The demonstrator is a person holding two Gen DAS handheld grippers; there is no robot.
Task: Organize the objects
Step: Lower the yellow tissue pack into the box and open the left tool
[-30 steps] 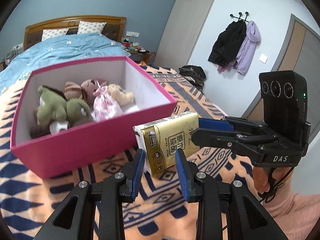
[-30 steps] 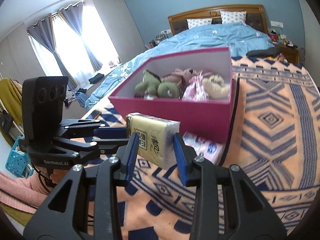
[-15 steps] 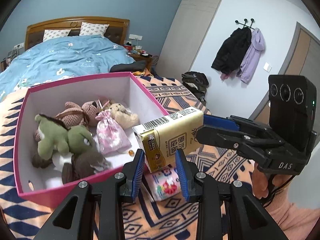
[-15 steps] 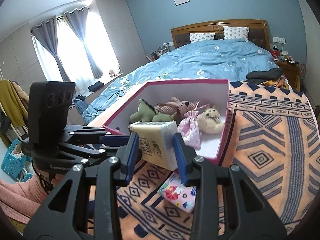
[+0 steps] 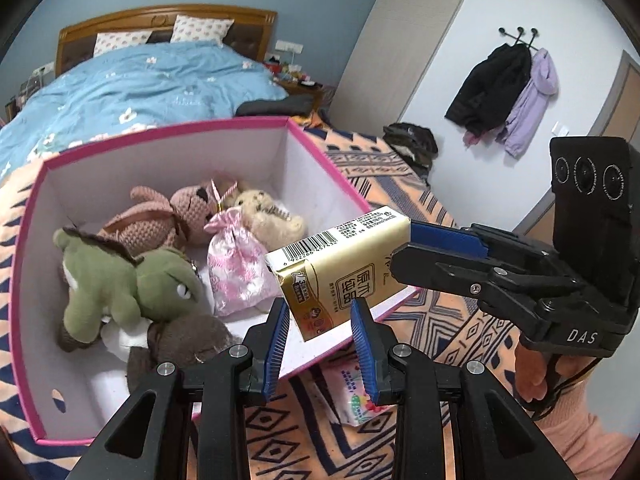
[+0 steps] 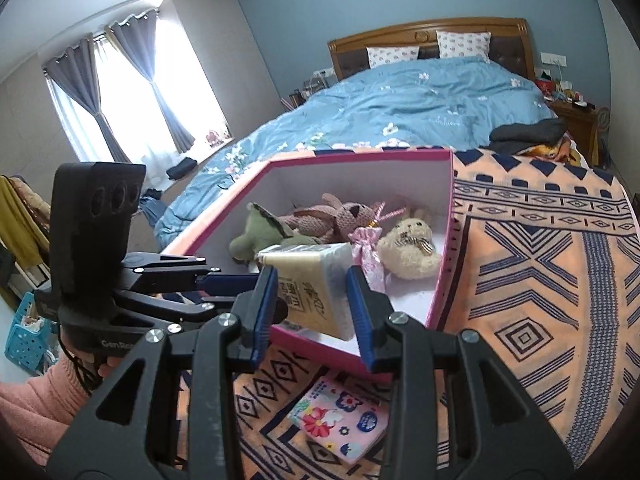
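A yellow tissue pack [image 5: 344,276] hangs in the air over the near corner of the pink box [image 5: 328,168], held at both ends. My left gripper [image 5: 320,344] is shut on its lower end. My right gripper [image 5: 404,248] comes in from the right and clamps the far end. In the right wrist view, the right gripper [image 6: 314,312] pinches the tissue pack [image 6: 316,296], and the left gripper [image 6: 256,280] meets it from the left. The pink box [image 6: 360,156] holds a green plush [image 5: 132,288], a knitted rabbit [image 5: 160,220], a cream bear [image 6: 408,248] and a pink pouch [image 5: 236,264].
A floral tissue packet [image 6: 340,420] lies on the orange and blue patterned blanket [image 6: 540,280] just in front of the box. A blue duvet [image 6: 420,100] covers the bed behind. A person's pink sleeve [image 6: 32,408] is at the lower left, a blue basket [image 6: 24,340] on the floor.
Both grippers carried the yellow pack from in front of the box's outer wall to above its near corner. The floral packet on the blanket came into sight below.
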